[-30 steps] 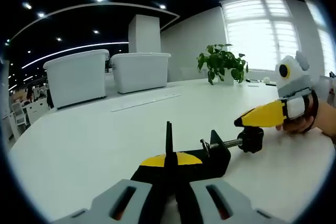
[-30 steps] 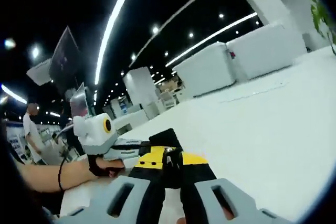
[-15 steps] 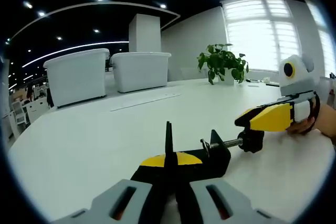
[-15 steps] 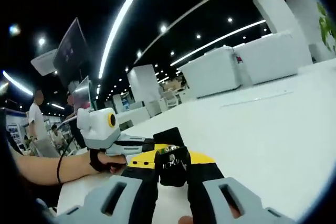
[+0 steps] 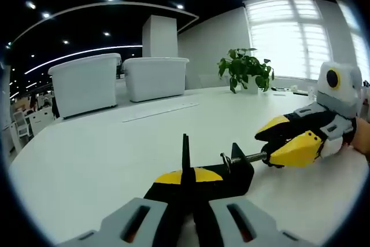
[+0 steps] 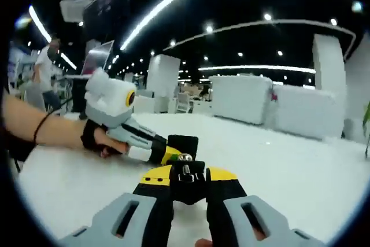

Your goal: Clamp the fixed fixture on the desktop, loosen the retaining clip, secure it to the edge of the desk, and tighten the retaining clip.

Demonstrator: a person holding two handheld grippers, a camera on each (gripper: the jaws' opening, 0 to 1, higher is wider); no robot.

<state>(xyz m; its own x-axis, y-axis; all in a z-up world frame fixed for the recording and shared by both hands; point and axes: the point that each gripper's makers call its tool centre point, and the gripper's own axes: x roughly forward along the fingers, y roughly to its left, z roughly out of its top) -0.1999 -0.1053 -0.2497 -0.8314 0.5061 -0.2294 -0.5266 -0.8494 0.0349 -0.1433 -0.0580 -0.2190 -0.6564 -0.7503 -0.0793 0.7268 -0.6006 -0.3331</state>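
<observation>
The white surface [image 5: 87, 154] sits in an open office with a dark ceiling crossed by light strips; two white bins [image 5: 118, 82] stand at its far side, and a potted plant [image 5: 244, 69] stands far right by a bright window [image 5: 289, 39]. The black clamp fixture [image 5: 234, 169] rests near on the surface. The left gripper [image 5: 186, 201] is pressed together on its upright plate, and the right gripper [image 5: 289, 140] pinches its screw knob [image 6: 186, 174] at right.

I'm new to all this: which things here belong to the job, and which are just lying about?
Job:
clamp
its screw knob
left tool
right tool
desk

Lying about:
two white bins
plant
</observation>
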